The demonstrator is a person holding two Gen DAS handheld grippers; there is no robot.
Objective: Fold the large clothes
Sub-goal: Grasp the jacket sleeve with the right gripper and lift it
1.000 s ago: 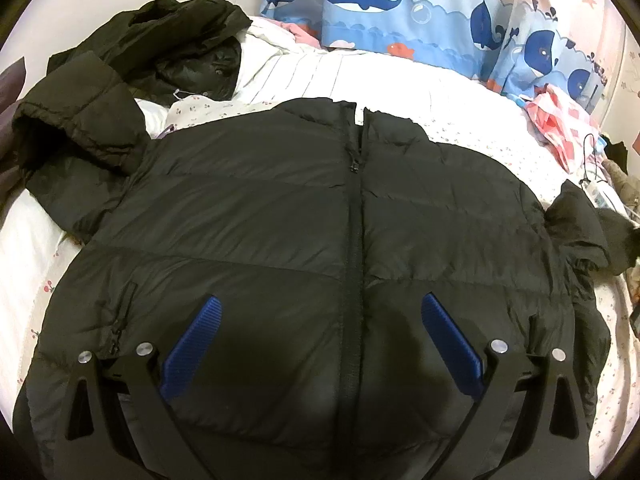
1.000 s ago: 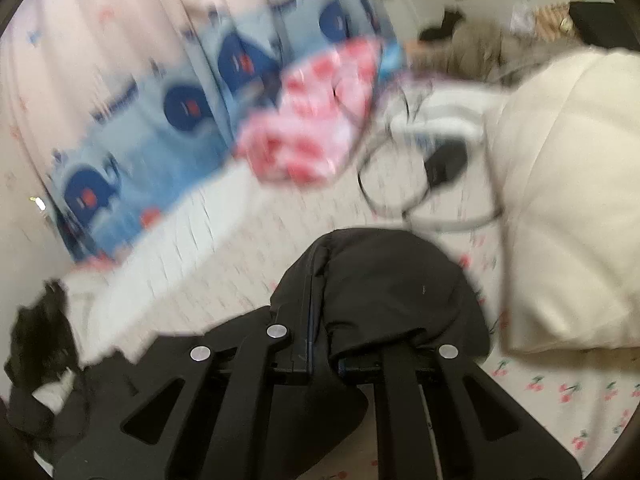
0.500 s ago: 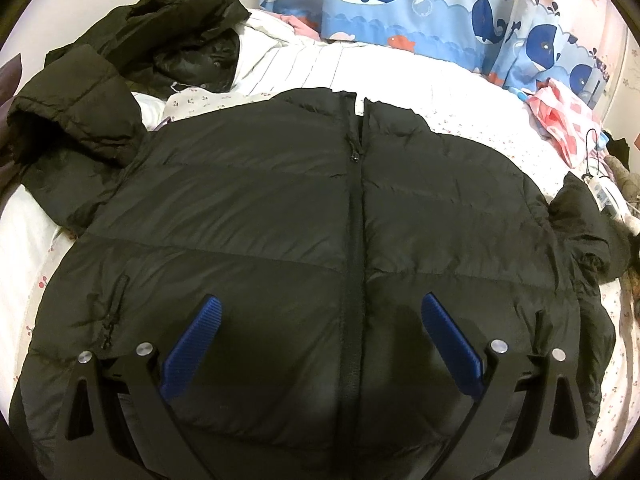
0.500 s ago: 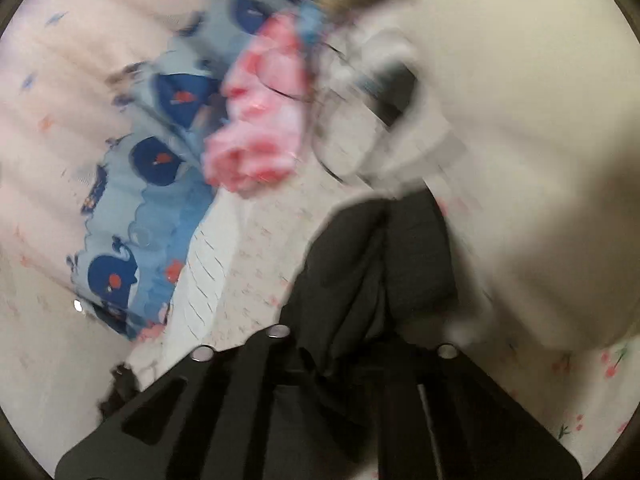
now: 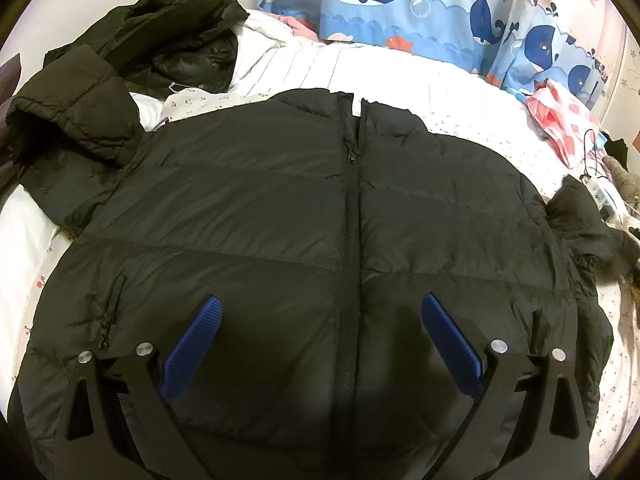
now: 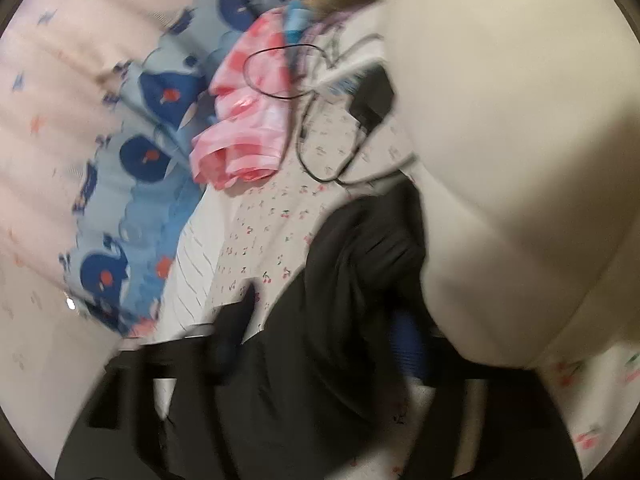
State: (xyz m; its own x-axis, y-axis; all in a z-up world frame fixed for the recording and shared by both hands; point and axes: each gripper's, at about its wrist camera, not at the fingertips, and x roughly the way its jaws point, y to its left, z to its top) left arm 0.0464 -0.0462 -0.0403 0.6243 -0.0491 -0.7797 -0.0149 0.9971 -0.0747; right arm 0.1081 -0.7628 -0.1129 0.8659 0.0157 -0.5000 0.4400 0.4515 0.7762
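L gripper [image 5: 320, 320] agape over black jacket [image 5: 260, 208]; R gripper [image 6: 320, 340] opening, sleeve [image 6: 360, 264] between; cream pillow [image 6: 512, 140] beside

Right wrist view is smeared all over. The right gripper [image 6: 324, 344] is opening, but its fingers [image 6: 406, 344] are just a dark blur, one half hidden behind the cream pillow [image 6: 500, 160]. The sleeve [image 6: 352, 280] lies between them; can't tell if they touch it. In the left view the jacket [image 5: 260, 208] hem is cut off by the bottom edge, and its right sleeve end runs out of frame. The cord [image 6: 320, 160] ends vanish under the pillow.
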